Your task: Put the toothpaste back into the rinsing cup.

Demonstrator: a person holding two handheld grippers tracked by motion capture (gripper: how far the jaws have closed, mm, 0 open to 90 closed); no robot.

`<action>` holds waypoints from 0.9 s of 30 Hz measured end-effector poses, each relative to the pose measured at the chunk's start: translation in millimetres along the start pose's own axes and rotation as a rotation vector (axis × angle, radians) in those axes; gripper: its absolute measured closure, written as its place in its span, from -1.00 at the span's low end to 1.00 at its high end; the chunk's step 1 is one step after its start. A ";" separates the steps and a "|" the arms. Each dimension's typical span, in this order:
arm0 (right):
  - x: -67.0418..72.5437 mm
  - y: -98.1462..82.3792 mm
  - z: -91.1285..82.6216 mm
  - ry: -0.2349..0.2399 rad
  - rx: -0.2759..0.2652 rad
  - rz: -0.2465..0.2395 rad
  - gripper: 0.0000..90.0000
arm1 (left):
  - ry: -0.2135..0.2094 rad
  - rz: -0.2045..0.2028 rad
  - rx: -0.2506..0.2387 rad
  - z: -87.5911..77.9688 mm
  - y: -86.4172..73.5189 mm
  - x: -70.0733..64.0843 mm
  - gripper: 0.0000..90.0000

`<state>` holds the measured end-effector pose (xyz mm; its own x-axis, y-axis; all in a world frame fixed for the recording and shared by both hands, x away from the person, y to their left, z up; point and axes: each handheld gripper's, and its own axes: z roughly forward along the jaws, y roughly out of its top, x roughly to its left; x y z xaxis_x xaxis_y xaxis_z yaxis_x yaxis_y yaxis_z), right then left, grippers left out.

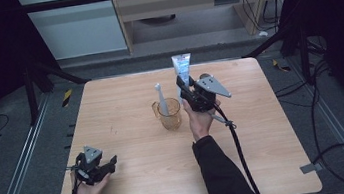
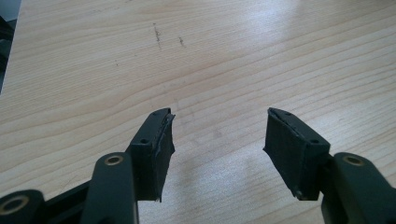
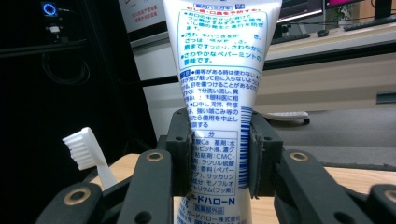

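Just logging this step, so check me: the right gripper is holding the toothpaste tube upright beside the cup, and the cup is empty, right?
Not quite. The cup is not empty: the high view shows a toothbrush standing in it, bristles up. The rest holds: the right gripper is shut on the toothpaste tube, upright beside the cup.

You have 1 wooden table (image 1: 136, 182) in front of you. On it stands 1 amber cup (image 1: 168, 116), just above the table's centre, toward 12 o'clock. In that cup is 1 white toothbrush (image 1: 161, 98), bristles up. You also have 1 toothpaste tube (image 1: 182, 68), white with blue print, at about 1 o'clock from the cup. You are working with 2 grippers: 1 left gripper (image 1: 113, 161) at 7 o'clock and 1 right gripper (image 1: 182, 86) at 1 o'clock.
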<state>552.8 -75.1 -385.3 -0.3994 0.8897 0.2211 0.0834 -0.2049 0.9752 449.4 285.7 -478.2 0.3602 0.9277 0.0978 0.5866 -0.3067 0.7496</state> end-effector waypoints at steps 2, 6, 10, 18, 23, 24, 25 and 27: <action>1.6 -1.6 4.2 0.007 -0.006 0.010 0.49 | 0.000 0.001 -0.001 0.0 0.0 -0.2 -0.10; 3.2 -6.7 11.8 0.010 0.000 0.018 0.49 | -0.002 0.000 -0.001 0.1 -0.1 0.2 -0.10; 2.9 -12.8 19.6 0.012 0.013 0.024 0.49 | 0.000 -0.005 -0.003 0.2 -0.2 0.5 -0.10; 5.4 -23.8 32.3 0.019 0.027 0.028 0.50 | -0.002 -0.006 -0.002 0.4 -0.3 0.7 -0.10; 5.0 -30.4 37.4 0.017 0.048 0.031 0.50 | -0.002 -0.005 -0.001 0.4 -0.4 1.0 -0.10; 5.0 -31.8 38.2 0.016 0.052 0.028 0.50 | -0.003 -0.005 0.000 0.4 -0.4 1.1 -0.10; 5.2 -33.2 39.1 0.017 0.056 0.030 0.50 | -0.003 -0.005 0.000 0.4 -0.4 1.1 -0.10; 6.0 -36.0 40.4 0.018 0.070 0.023 0.49 | -0.002 -0.005 -0.001 0.2 -0.4 1.1 -0.10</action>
<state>584.3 -45.9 -418.8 -0.4126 0.8776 0.2440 0.1559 -0.1959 0.9682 449.7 286.8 -478.5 0.3588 0.9288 0.0926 0.5874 -0.3017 0.7509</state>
